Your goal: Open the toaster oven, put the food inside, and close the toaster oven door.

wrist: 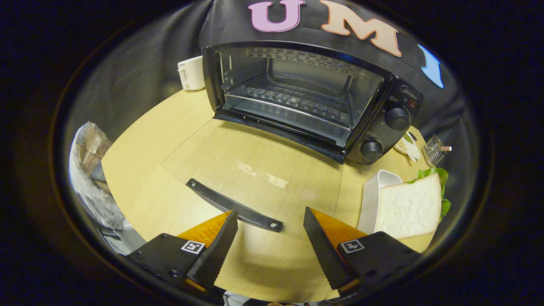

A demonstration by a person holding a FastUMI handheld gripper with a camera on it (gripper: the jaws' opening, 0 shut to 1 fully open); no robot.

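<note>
We see the gripper (270,231) at the bottom centre of the frame, fingers spread wide w/ nothing between them but bare table. The left finger (214,250) and right finger (323,246) are both dark and ridged on their inner faces, orange behind. Neither presses on anything. The left fingertip sits just in front of the door handle (233,205) (touching or just over it, we can't tell from this angle).

The toaster oven (310,100) stands at the upper centre, beyond the fingers, black, w/ its door (255,170) dropped fully open and lying flat on the table (148,140), glass side showing the wood through it. The handle runs along the door's near edge, lower left of centre. Inside the oven we see a wire rack (293,102) and vent slots up top; nothing rests on the rack. Two knobs (397,118) sit on the oven's right panel.

The food is a sandwich (410,206), white bread w/ green lettuce poking out, at the right of the frame on a white dish (374,193), beside the right finger and well apart from the oven's opening.

Other bits: a white box (192,73) at the upper left, behind the oven's left side; a small metal grid piece (433,149) and a white item (408,146) at the far right, near the knobs.
</note>
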